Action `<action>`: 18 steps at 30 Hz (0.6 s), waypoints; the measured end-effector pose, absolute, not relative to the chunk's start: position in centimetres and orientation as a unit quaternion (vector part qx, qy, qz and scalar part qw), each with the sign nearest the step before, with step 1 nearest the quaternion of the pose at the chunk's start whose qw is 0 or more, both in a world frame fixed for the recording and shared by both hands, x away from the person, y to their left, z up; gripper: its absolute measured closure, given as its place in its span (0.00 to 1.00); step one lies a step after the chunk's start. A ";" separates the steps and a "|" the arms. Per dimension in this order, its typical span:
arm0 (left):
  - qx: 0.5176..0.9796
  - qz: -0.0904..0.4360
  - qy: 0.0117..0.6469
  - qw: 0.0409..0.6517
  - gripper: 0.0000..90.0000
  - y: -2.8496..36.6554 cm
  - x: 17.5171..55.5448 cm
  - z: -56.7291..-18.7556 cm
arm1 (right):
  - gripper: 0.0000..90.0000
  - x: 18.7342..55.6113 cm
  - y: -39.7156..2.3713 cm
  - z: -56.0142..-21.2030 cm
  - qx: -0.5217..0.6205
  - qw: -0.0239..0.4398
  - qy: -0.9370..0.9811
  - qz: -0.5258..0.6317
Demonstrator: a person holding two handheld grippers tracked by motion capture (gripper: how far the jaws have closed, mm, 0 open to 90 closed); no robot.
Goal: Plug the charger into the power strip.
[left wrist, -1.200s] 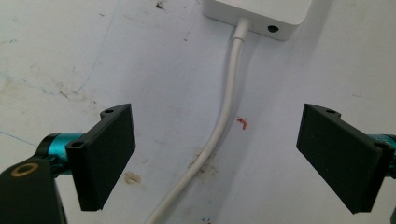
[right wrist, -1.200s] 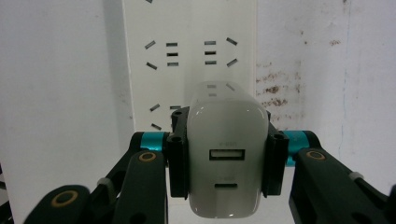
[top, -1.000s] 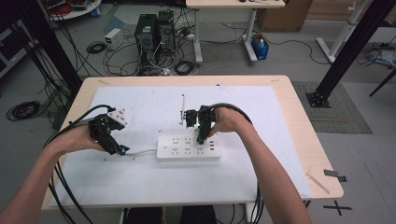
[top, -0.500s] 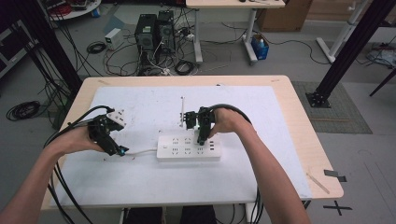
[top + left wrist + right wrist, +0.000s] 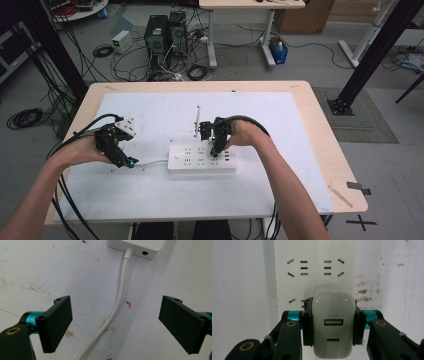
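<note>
The white charger (image 5: 334,327) sits squarely between the jaws of the right tool (image 5: 334,326), whose black pads press on its two flat sides, so this tool is clamped on it. In the right gripper view the charger stands over the near end of the white power strip (image 5: 314,270), with rows of free sockets beyond it; whether its pins are already seated cannot be told. In the high view the right tool (image 5: 216,145) points down at the right part of the power strip (image 5: 200,159), which lies near the middle of the bench (image 5: 310,165) on a white sheet. The charger is a glossy rounded block (slightly grey in the shadow) with a rectangular USB port on its upper face and a smaller oval port below it. The left tool (image 5: 122,159) rests low just left of the strip, its jaws spread wide and gripping nothing; the strip's white cable (image 5: 117,305) runs on the bench between them without touching either pad.
</note>
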State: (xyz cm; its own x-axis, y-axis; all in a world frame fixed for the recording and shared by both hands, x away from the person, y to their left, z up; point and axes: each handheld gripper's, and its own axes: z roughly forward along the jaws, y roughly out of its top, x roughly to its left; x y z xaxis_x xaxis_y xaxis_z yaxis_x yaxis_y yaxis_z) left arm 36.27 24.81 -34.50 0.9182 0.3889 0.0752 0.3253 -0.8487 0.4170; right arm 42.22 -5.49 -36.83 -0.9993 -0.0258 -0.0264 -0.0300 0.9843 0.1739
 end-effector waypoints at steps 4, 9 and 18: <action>0.959 0.079 0.186 0.200 0.13 24.8 36.1 -34.6 | 0.70 41.8 -5.3 -36.9 -0.018 0.023 0.996 0.080; 0.956 0.079 0.192 0.205 0.13 24.8 36.1 -34.9 | 0.70 42.1 -5.4 -36.9 -0.011 0.016 0.996 0.082; 0.959 0.082 0.185 0.200 0.13 24.5 36.1 -34.7 | 0.70 41.4 -5.6 -37.1 -0.014 0.038 0.995 0.094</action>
